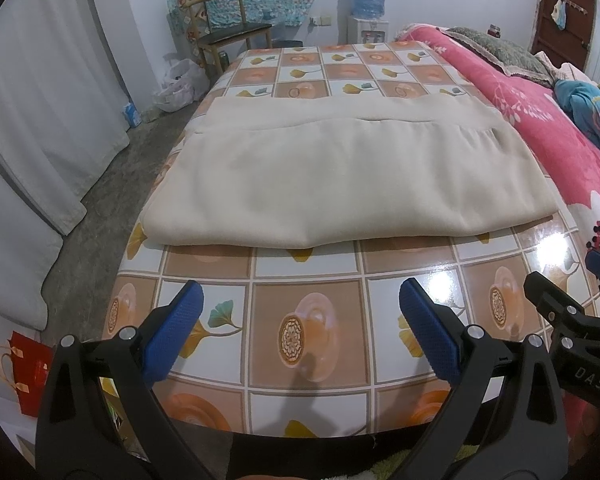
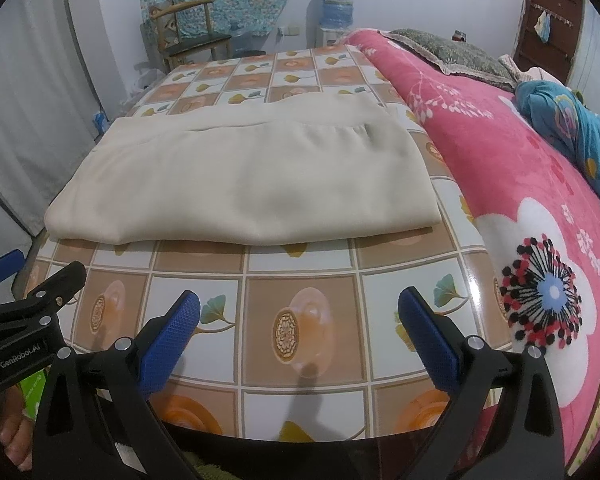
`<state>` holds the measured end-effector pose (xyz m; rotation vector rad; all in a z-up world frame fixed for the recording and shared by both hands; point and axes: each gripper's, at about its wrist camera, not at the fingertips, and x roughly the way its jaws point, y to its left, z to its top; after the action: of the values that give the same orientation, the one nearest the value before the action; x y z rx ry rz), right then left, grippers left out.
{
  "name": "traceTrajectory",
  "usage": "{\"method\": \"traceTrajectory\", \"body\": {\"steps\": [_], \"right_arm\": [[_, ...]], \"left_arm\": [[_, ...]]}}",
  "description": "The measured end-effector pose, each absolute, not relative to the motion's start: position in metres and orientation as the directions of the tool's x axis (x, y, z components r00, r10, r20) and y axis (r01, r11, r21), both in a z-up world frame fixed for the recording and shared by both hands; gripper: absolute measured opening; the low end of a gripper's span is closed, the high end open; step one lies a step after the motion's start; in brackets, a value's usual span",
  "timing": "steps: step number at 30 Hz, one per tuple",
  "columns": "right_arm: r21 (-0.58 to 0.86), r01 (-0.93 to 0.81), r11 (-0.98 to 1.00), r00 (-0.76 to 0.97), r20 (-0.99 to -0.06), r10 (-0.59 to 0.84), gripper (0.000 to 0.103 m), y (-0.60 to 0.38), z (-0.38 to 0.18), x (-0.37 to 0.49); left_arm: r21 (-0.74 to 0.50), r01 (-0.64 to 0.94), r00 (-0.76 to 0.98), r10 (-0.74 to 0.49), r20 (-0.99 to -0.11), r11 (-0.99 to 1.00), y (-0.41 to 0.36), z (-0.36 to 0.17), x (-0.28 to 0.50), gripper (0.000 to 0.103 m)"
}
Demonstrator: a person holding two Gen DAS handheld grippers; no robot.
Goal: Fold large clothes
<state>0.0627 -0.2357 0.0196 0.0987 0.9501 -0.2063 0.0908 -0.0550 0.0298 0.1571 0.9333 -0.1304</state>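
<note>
While both hand-held grippers (image 1: 300, 312) (image 2: 299, 322) hang spread, beige garment (image 1: 340, 176) folded flat, tiled table (image 1: 308, 340).

Home bedroom: bed with pink floral blanket (image 2: 500, 152), wooden chair (image 1: 224, 28), water dispenser (image 1: 368, 12), curtains (image 1: 40, 100).

Left gripper (image 1: 300, 304) and right gripper (image 2: 299, 312): black angular frames with silver screws; blue cross-hatched pads (image 2: 168, 344); white lettering "GenRobot.AI" and "DAS" on the bodies.
</note>
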Motion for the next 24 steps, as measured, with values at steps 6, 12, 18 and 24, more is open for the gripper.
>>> {"method": "traceTrajectory", "body": {"steps": [6, 12, 18, 24], "right_arm": [[-0.005, 0.218, 0.976, 0.563, -0.816, -0.13, 0.097, -0.2358, 0.0194, 0.0627], [-0.005, 0.219, 0.976, 0.563, -0.816, -0.13, 0.097, -0.2354, 0.0192, 0.0621], [-0.005, 0.218, 0.976, 0.562, -0.817, -0.13, 0.097, -0.236, 0.0189, 0.0637], [-0.004, 0.218, 0.976, 0.56, -0.818, -0.128, 0.097, -0.2361, 0.0181, 0.063]], "left_arm": [[0.078, 0.178, 0.588, -0.043, -0.808, 0.981, -0.0552, 0.0306, 0.0908, 0.095], [0.077, 0.179, 0.588, -0.043, -0.808, 0.981, -0.0549, 0.0305, 0.0909, 0.095], [0.078, 0.179, 0.589, -0.043, -0.807, 0.981, -0.0548, 0.0306, 0.0912, 0.095], [0.077, 0.178, 0.588, -0.043, -0.807, 0.981, -0.0549, 0.0308, 0.0911, 0.095]]}}
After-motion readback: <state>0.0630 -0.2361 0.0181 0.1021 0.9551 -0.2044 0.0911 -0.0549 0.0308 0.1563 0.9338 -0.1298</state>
